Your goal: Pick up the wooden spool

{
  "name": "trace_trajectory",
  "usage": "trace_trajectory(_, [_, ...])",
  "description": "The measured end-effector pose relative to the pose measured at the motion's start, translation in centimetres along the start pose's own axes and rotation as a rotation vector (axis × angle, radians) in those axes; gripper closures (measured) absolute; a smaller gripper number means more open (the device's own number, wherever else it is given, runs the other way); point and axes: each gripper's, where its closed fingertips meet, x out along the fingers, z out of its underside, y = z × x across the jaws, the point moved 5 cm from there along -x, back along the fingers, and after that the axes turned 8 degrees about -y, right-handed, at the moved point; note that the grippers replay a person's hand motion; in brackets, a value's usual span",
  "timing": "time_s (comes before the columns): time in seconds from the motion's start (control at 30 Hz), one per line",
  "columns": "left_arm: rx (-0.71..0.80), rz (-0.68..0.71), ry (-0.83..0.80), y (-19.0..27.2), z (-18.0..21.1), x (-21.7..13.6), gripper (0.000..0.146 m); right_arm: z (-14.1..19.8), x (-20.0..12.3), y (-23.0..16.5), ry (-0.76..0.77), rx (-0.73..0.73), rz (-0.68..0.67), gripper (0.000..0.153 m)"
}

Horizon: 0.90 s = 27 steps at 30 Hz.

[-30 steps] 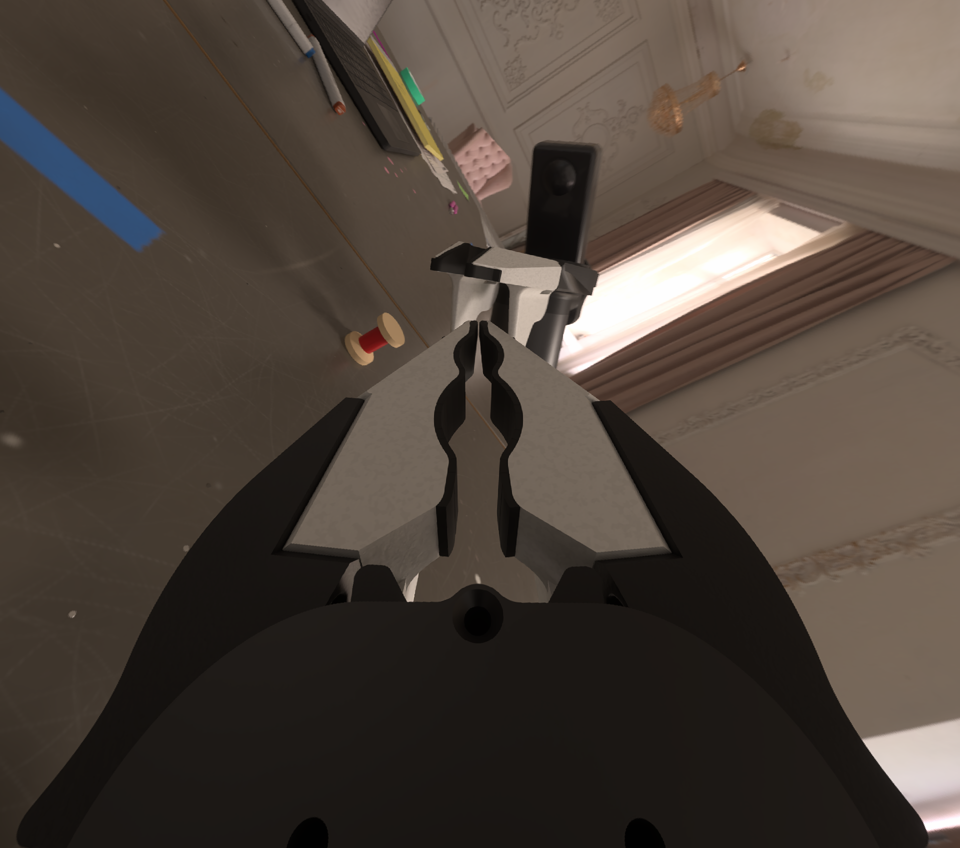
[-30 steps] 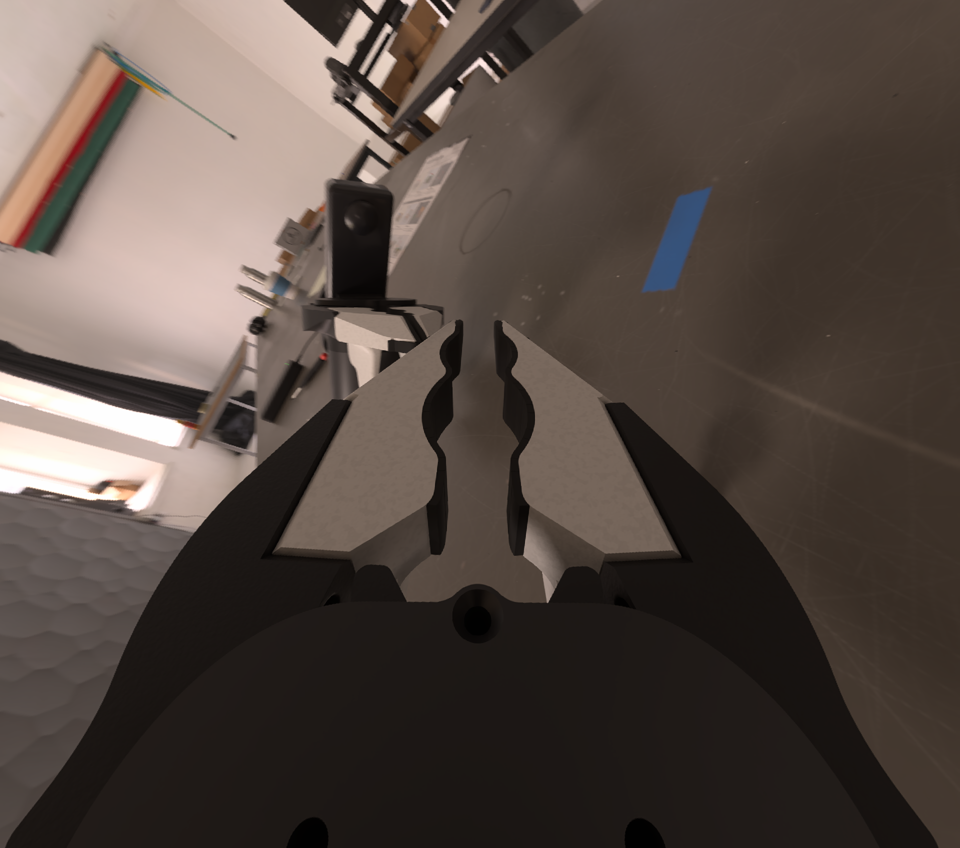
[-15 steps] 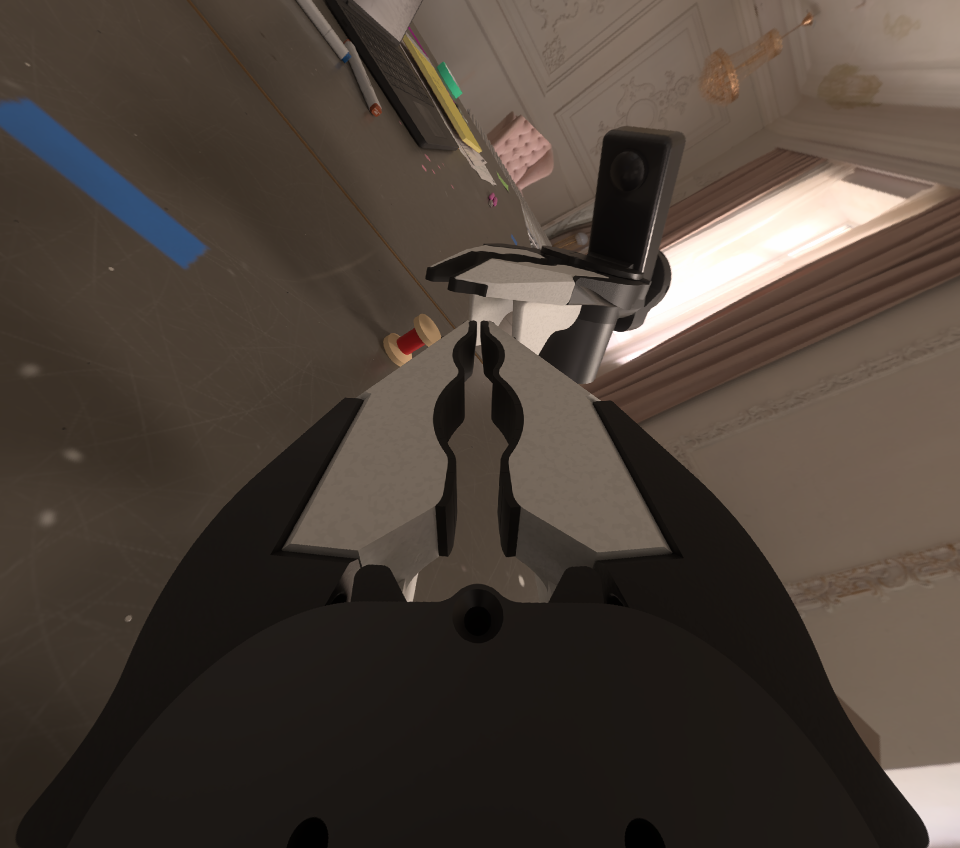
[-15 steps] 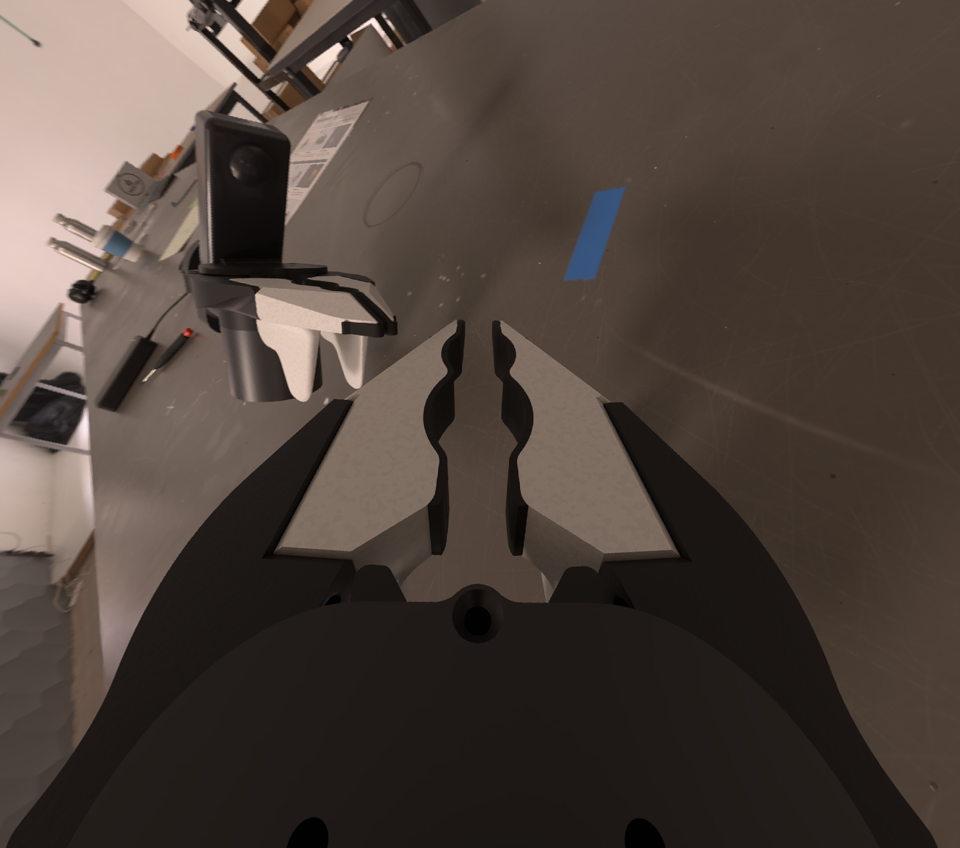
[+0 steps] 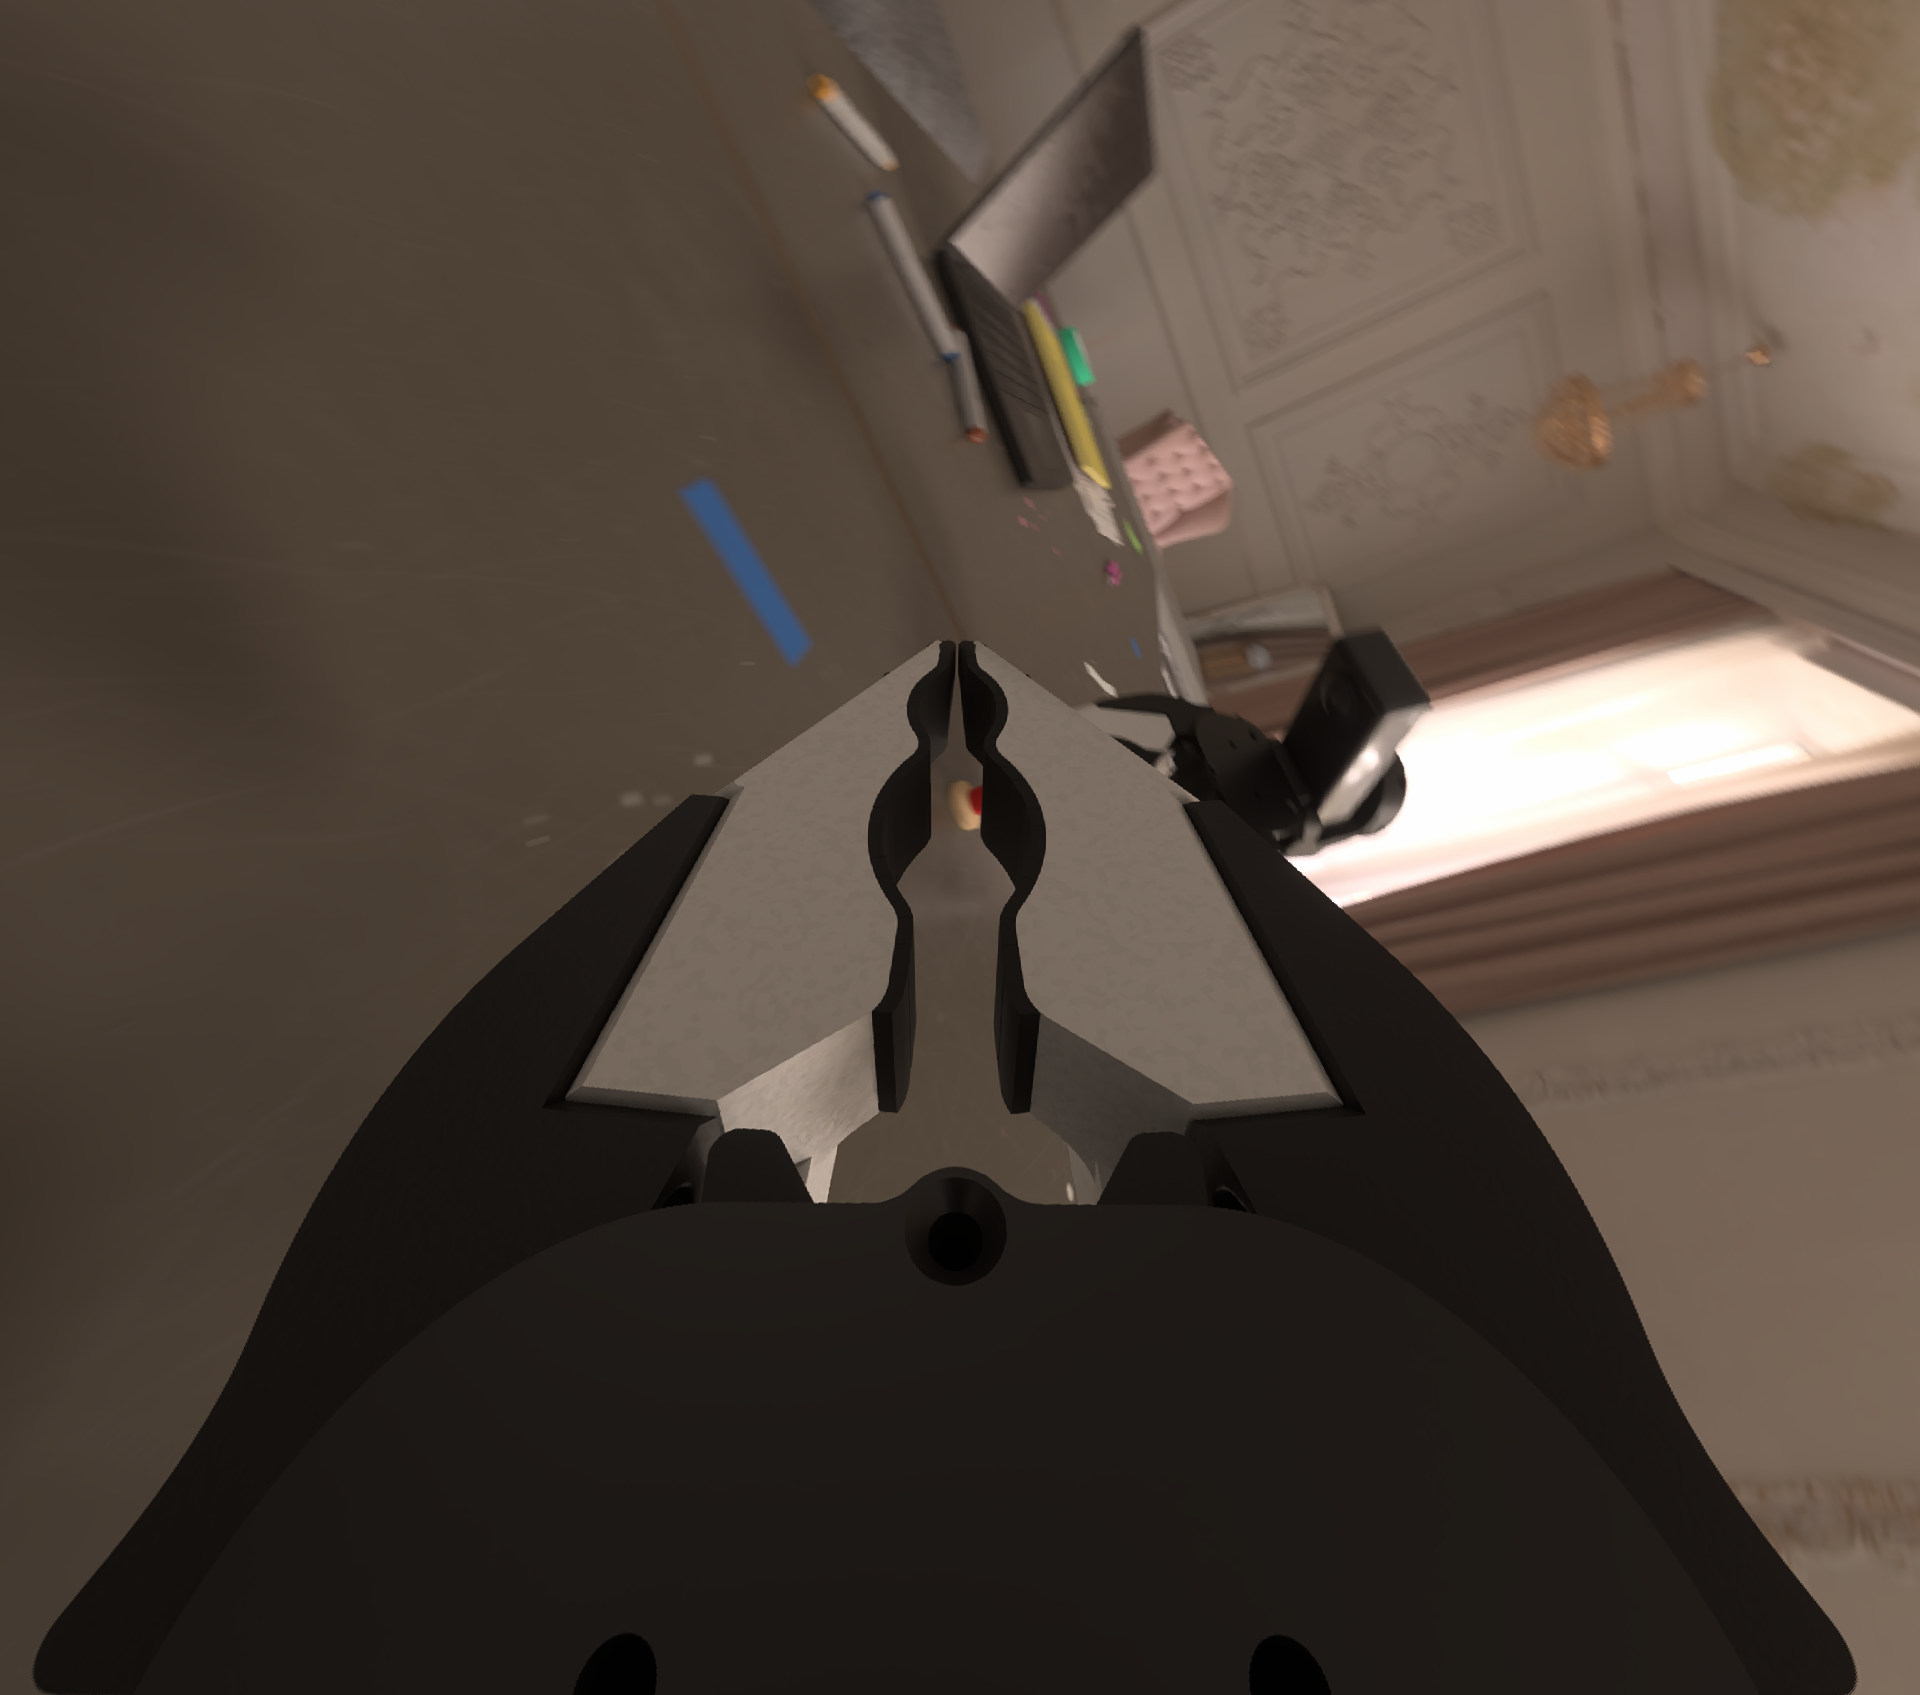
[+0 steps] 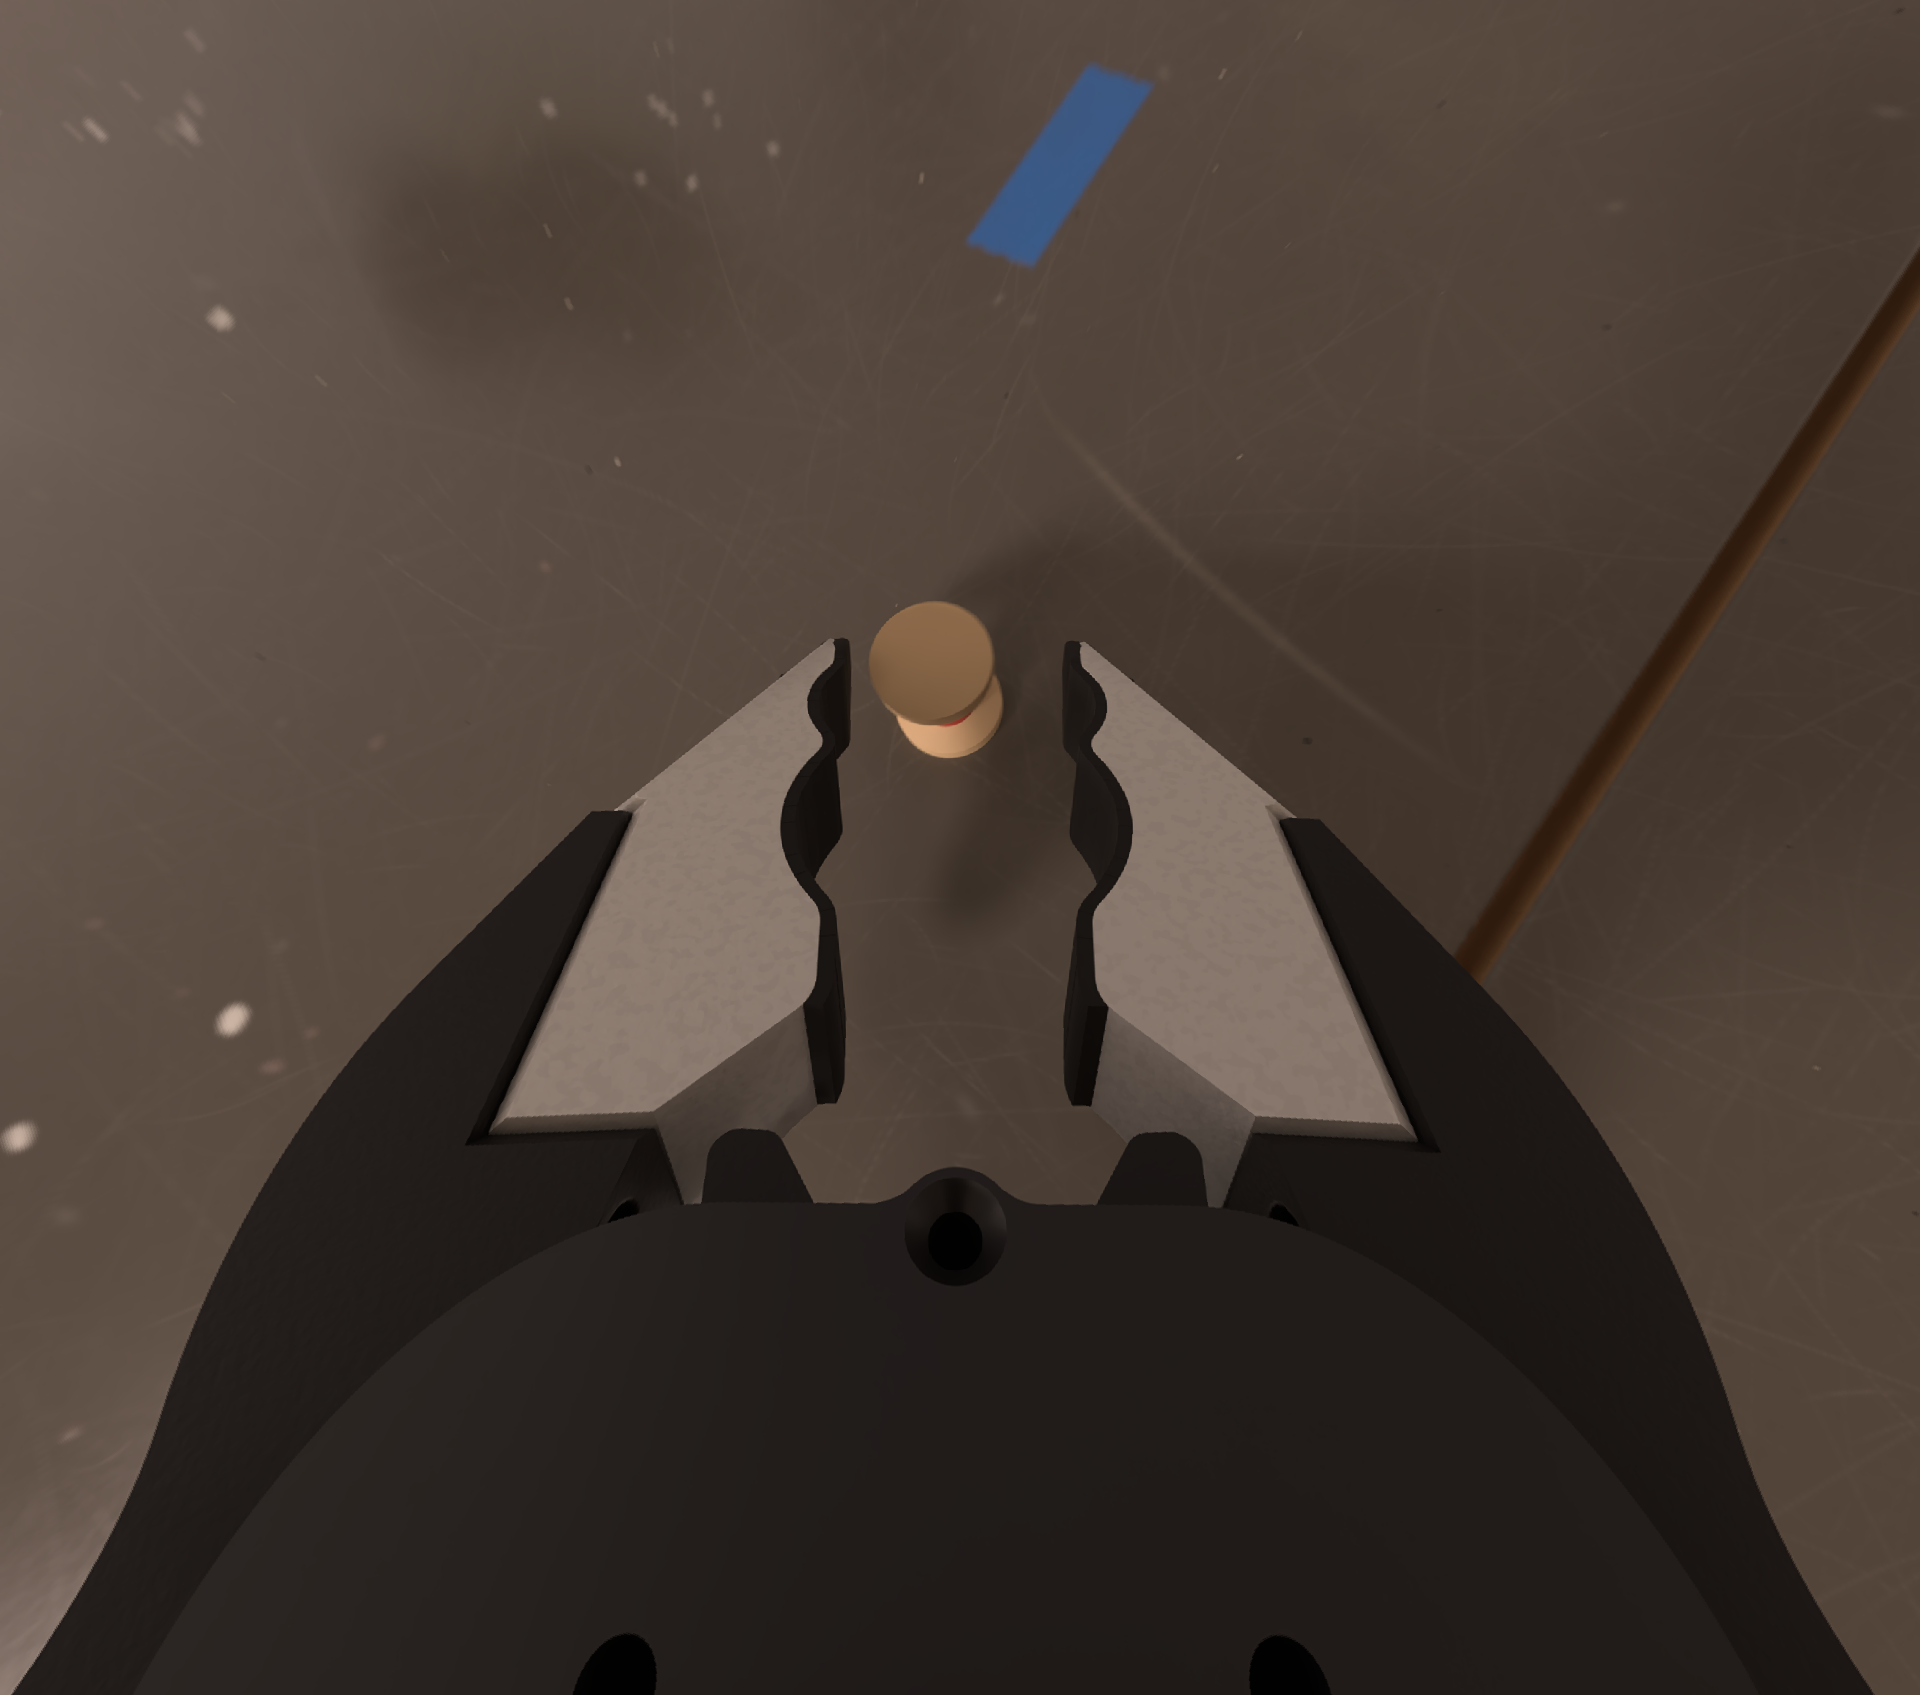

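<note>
The wooden spool (image 6: 938, 681), pale wood with red thread, stands upright on the dark table, seen from above in the right wrist view. My right gripper (image 6: 956, 658) is open and hangs over it, the spool lying between the two fingertips, nearer the left one, untouched. In the left wrist view the spool (image 5: 966, 804) shows small and far off through the gap between the fingers. My left gripper (image 5: 956, 653) is shut and empty, away from the spool. The right gripper (image 5: 1278, 762) also shows to the right in the left wrist view.
A blue tape strip (image 6: 1060, 163) lies on the table beyond the spool; it also shows in the left wrist view (image 5: 744, 570). A laptop (image 5: 1049, 232), pens (image 5: 914, 284) and coloured papers lie at the table's far edge. A brown seam line (image 6: 1683, 637) runs at the right.
My right gripper has swung over the spool, tilted down onto the table, and opened wide. My left gripper has turned; the spool now shows behind its fingers instead of to their left.
</note>
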Motion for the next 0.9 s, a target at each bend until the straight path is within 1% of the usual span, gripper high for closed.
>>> trace_trajectory(0.03, [-0.027,-0.037,0.009,-0.8,-0.5,-1.0,0.146,0.2,0.5,-0.3,-0.022,-0.019,0.021,0.113])
trace_trajectory(0.1, [-0.066,-0.094,0.021,-2.1,-1.0,-2.5,0.146,0.1,1.1,-0.7,-0.032,-0.021,0.012,0.115])
trace_trajectory(0.17, [-0.106,-0.124,0.02,-2.9,-1.4,-3.6,0.146,0.2,1.2,-0.7,-0.049,-0.016,0.01,0.117])
trace_trajectory(0.27, [-0.145,-0.151,0.029,-3.4,-2.0,-4.8,0.146,0.5,1.0,-0.3,-0.064,-0.039,0.077,0.121])
trace_trajectory(0.3, [-0.151,-0.165,0.022,-3.5,-2.2,-5.2,0.146,0.6,1.0,-0.3,-0.069,-0.04,0.077,0.122])
trace_trajectory(0.4, [-0.142,-0.218,-0.04,-4.0,-3.0,-7.0,0.145,0.5,0.9,-0.6,-0.089,-0.053,0.062,0.129])
trace_trajectory(0.47, [-0.135,-0.281,-0.082,-4.5,-3.5,-8.5,0.145,0.4,0.6,-0.7,-0.096,-0.067,0.067,0.129])
trace_trajectory(0.53, [-0.148,-0.295,-0.14,-4.7,-3.6,-9.5,0.146,0.2,-0.2,-1.0,-0.078,-0.048,0.033,0.129])
trace_trajectory(0.6, [-0.174,-0.256,-0.208,-4.7,-3.2,-9.5,0.145,0.1,-1.2,-1.2,-0.052,-0.02,0.009,0.129])
trace_trajectory(0.67, [-0.209,-0.187,-0.261,-4.7,-2.9,-8.9,0.145,0.0,-2.2,-1.2,-0.025,0.003,0.009,0.129])
trace_trajectory(0.7, [-0.211,-0.175,-0.287,-4.8,-2.9,-8.4,0.145,-0.2,-2.6,-1.1,-0.011,0.013,0.012,0.129])
trace_trajectory(0.77, [-0.201,-0.165,-0.391,-4.6,-3.0,-7.3,0.146,-0.6,-3.3,-0.9,0.022,0.03,0.016,0.129])
trace_trajectory(0.8, [-0.194,-0.164,-0.441,-4.4,-3.1,-6.7,0.146,-0.9,-3.6,-0.8,0.039,0.035,0.016,0.129])
trace_trajectory(0.83, [-0.168,-0.193,-0.478,-4.1,-3.3,-6.1,0.146,-1.1,-3.8,-0.8,0.053,0.038,0.013,0.129])
trace_trajectory(0.9, [-0.088,-0.242,-0.588,-2.8,-3.4,-5.0,0.146,-1.2,-4.1,-0.8,0.071,0.039,0.014,0.129])
